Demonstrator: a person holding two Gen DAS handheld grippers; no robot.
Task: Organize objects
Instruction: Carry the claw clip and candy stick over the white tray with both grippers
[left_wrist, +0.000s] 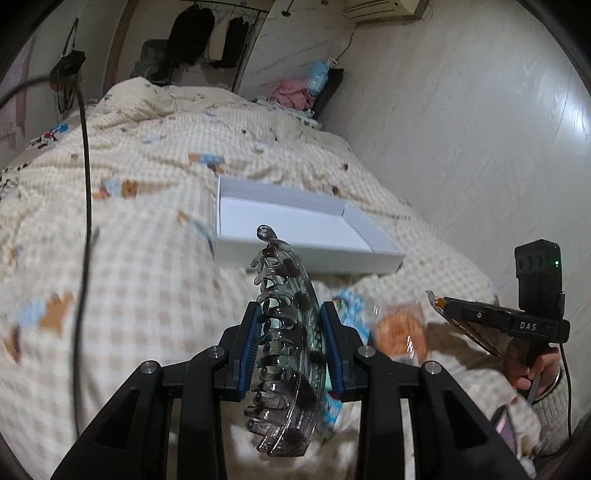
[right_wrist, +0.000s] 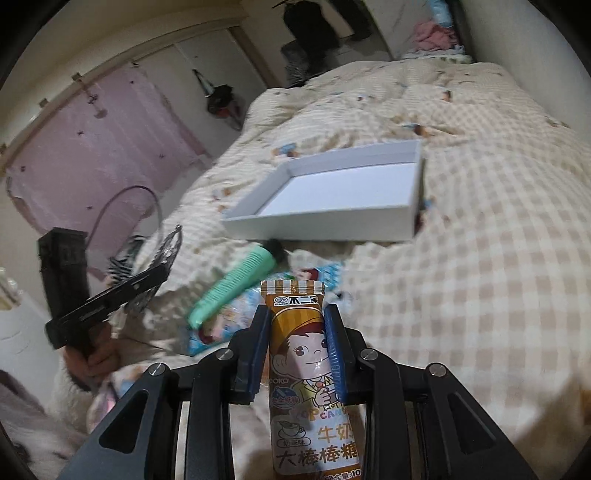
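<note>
Left wrist view: my left tool (left_wrist: 291, 343) clamps a clear hair claw (left_wrist: 286, 332); my right tool (right_wrist: 297, 350) grips a candy packet (right_wrist: 304, 354).
Both hover short of the empty white box (left_wrist: 295, 221) on the bed (left_wrist: 147, 258); I'd carry each fully over its rim before releasing.

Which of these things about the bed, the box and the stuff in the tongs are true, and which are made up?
1. The left tongs hold a see-through hair claw clip. True.
2. The right tongs hold a green comb. False: they grip an orange-brown candy packet; the green comb lies on the bed.
3. The white box on the checkered quilt has nothing inside. True.
4. The white box has its lid on. False: it is open on top.
5. The hair claw clip is already in the box. False: the left tongs hold it short of the box.
</note>
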